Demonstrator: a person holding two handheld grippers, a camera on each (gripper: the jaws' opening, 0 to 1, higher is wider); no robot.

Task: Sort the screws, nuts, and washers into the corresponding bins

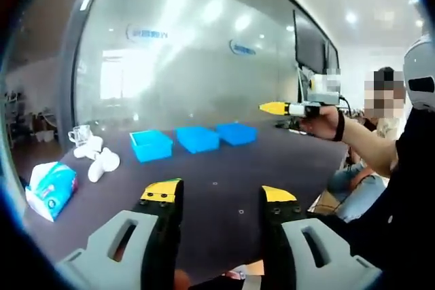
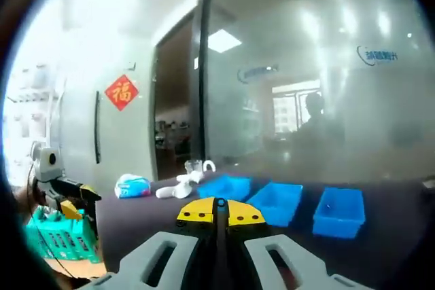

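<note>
Three blue bins stand in a row at the far side of the dark table (image 1: 285, 161): left bin (image 1: 151, 145), middle bin (image 1: 198, 138), right bin (image 1: 237, 133). A few tiny hardware pieces (image 1: 240, 212) lie scattered on the table in front of my left gripper (image 1: 221, 193), which hangs open above the near edge with nothing between its jaws. A hand holds my right gripper (image 1: 275, 108) high at the right, well above the table. In the right gripper view, my right gripper (image 2: 219, 212) is shut, with nothing seen between its jaws. The bins (image 2: 279, 202) lie beyond it.
A tissue pack (image 1: 49, 188), white cups (image 1: 98, 159) and a glass (image 1: 79, 134) sit at the table's left end. A frosted glass wall stands behind the table. A person sits at the right edge. A green crate (image 2: 61, 239) stands on the floor beside the table.
</note>
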